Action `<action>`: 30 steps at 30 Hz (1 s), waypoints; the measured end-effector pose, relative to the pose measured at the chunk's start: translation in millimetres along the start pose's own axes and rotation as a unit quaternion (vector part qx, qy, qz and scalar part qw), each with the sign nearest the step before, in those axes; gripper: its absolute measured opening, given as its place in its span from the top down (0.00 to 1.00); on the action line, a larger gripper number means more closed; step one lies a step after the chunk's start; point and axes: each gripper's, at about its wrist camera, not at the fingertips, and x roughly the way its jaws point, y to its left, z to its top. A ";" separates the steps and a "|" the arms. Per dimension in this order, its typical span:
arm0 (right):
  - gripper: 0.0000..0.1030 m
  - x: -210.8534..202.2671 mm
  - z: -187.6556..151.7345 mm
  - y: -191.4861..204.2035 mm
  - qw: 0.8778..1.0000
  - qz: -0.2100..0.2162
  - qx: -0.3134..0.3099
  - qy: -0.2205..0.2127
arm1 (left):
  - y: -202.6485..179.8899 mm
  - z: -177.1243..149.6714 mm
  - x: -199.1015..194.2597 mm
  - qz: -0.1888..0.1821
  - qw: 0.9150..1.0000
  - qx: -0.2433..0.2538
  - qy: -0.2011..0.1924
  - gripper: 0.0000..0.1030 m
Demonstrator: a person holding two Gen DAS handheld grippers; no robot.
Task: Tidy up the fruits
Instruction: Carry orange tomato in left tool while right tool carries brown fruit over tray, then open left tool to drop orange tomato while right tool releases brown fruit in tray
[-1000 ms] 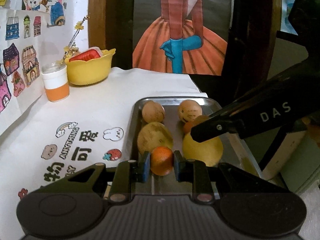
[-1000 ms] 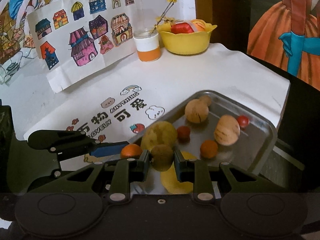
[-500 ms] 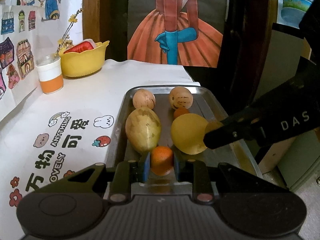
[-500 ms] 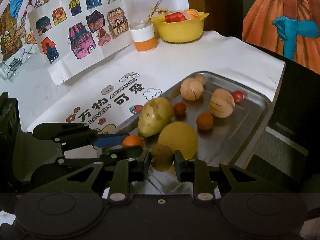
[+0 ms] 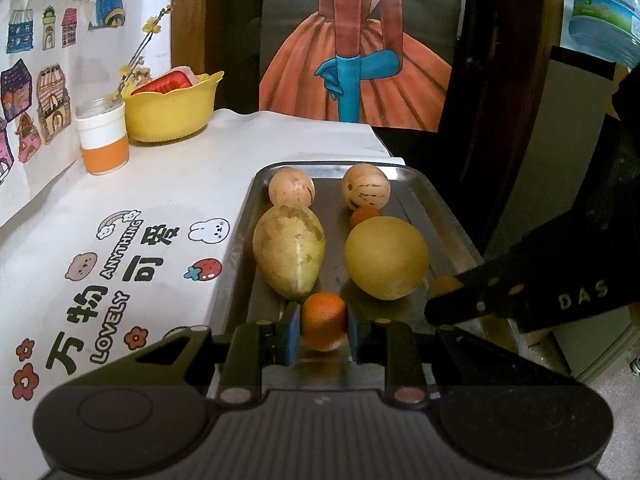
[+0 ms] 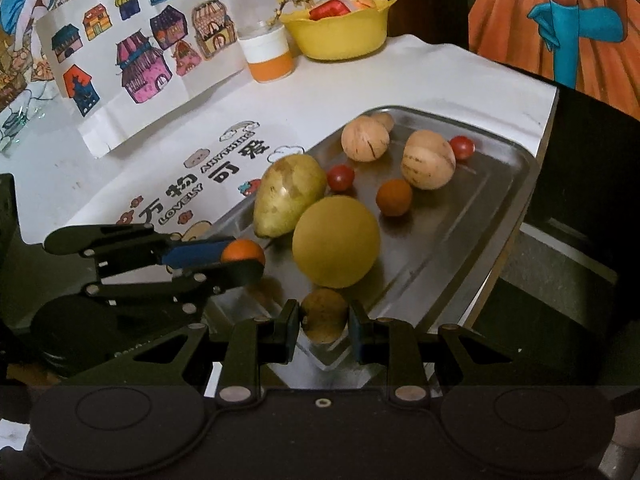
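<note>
Left wrist view shows the left gripper [image 5: 323, 326] closed on a small orange fruit [image 5: 323, 325], the right gripper [image 6: 323, 322] pinching a brown fruit [image 6: 323, 315]; both round fruits, over the tray [image 6: 460, 240], might slip.

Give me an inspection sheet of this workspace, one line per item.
Surface: white printed cloth over a table.
Job's things: metal tray holding a pear, yellow ball fruit, two tan fruits, small red and orange ones.
Clutter: yellow bowl, orange-banded jar, house drawings.
Grippers: left claw shut on an orange; right claw around a brown fruit.
Cables: nothing seen.
Surroundings: orange dress painting, dark wood.
</note>
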 end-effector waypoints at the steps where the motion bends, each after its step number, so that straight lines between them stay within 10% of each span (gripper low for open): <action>1: 0.73 1.2 -1.1 0.4 1.000 -0.001 0.000 0.000 | 0.6 -0.2 0.0 0.000 1.000 -0.001 0.001 0.74; 30: 0.71 9.0 -27.2 10.8 0.997 -0.047 -0.022 -0.061 | 7.8 -5.2 3.8 0.006 1.000 -0.028 0.012 0.73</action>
